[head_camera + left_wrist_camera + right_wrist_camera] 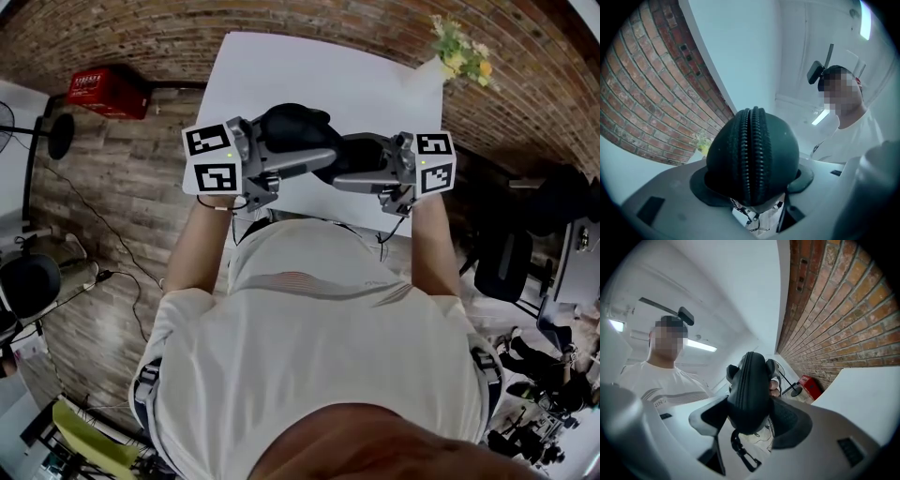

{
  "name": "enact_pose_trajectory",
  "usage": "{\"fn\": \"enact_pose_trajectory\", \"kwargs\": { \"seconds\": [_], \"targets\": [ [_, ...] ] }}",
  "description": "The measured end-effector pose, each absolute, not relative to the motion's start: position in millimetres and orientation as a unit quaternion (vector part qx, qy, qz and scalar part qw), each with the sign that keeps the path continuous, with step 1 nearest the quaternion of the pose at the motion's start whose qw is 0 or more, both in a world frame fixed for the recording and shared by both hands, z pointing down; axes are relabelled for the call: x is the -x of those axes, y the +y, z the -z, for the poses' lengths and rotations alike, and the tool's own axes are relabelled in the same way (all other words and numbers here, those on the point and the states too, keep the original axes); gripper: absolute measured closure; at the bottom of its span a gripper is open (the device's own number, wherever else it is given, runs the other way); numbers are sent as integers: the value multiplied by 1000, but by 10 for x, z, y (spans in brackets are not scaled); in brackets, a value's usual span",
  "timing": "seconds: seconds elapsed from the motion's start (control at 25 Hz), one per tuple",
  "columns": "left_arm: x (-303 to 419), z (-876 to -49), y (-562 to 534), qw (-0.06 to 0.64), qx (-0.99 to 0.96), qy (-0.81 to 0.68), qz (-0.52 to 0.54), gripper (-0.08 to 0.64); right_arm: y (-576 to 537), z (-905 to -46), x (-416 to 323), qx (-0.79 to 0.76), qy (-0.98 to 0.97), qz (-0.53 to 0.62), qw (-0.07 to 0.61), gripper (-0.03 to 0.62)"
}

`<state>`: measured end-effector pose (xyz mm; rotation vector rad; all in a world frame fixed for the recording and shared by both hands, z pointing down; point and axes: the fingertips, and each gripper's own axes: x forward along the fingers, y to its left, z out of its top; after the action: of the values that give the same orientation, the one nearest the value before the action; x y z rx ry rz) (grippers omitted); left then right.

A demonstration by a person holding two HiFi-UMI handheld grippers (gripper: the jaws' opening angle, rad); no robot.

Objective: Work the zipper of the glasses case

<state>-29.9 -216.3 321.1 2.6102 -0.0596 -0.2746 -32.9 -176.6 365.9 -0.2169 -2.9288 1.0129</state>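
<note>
A black zippered glasses case [305, 136] hangs in the air above the white table [319, 70], held from both ends. My left gripper [295, 169] is shut on one end; in the left gripper view the case [752, 150] fills the gap between the pads [701, 185], its closed zipper teeth running up the middle. My right gripper [361, 173] is shut on the other end. In the right gripper view the case [747, 390] sits edge-on between the pads [790, 420], and a black strap with a clip [740, 451] dangles below it.
A small pot of yellow flowers [461, 52] stands at the table's far right corner. A red box [103, 91] lies on the floor to the left. A black chair [502, 262] and cluttered gear stand to the right, a fan [28, 281] to the left.
</note>
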Motion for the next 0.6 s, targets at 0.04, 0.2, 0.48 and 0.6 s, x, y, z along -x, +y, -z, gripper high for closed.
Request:
{"fn": "enact_pose_trajectory", "kwargs": {
  "seconds": [0.04, 0.2, 0.48, 0.6],
  "targets": [
    [310, -3216, -2180, 258, -960, -28, 106, 281, -1787, -3656, 327, 64, -943, -326, 13, 267],
    [407, -3248, -2341, 268, -952, -76, 124, 284, -1986, -3675, 258, 1, -953, -303, -1, 268],
    [814, -3191, -2764, 291, -917, -202, 183, 284, -2397, -3576, -85, -167, -952, -253, -53, 293],
    [979, -3129, -2882, 291, -904, -241, 201, 284, -2491, -3591, -170, -242, -947, -207, -41, 313]
  ]
}}
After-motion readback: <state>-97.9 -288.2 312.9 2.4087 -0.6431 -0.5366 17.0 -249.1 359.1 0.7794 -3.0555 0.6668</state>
